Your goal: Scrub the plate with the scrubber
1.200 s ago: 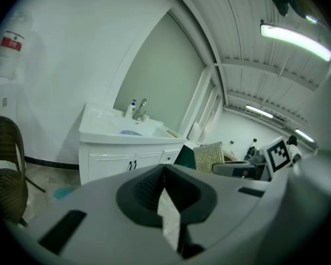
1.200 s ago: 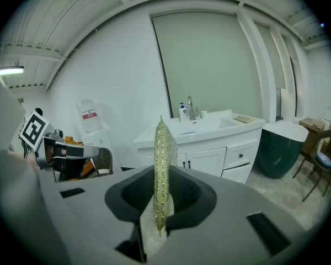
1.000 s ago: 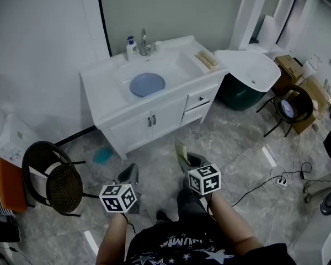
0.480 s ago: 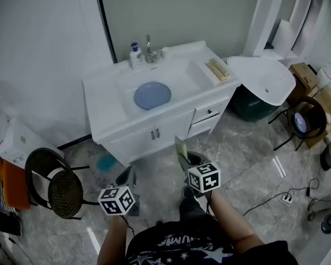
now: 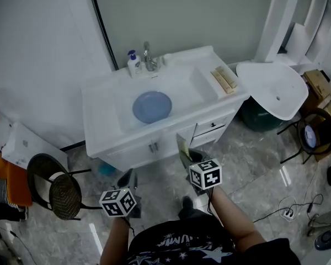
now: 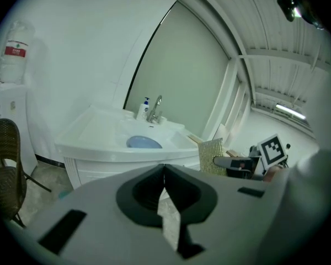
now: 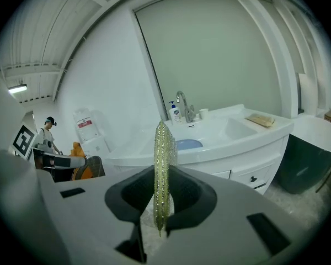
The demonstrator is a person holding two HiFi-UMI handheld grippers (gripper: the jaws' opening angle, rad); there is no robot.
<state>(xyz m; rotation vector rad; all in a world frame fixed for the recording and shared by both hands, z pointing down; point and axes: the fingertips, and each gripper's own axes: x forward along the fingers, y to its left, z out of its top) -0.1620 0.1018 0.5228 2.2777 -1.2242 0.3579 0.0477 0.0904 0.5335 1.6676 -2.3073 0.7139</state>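
1. White vanity bench (image 5: 99, 120) stands on the marble floor (image 5: 254, 170).
2. Blue plate (image 5: 152, 106) lies in its basin (image 5: 182, 90).
3. Soap pump bottle (image 5: 133, 65) stands beside the faucet (image 5: 149, 57); a tan slatted item (image 5: 224, 79) lies at the right end.

Glittery rough scrubber (image 7: 161, 170), glossy plate (image 5: 152, 106), polished floor (image 5: 254, 164).

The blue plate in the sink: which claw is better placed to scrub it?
Right, probably. The right claw is clamped on the scrubber; the left claw is shut and empty. Neither has reached the plate yet.
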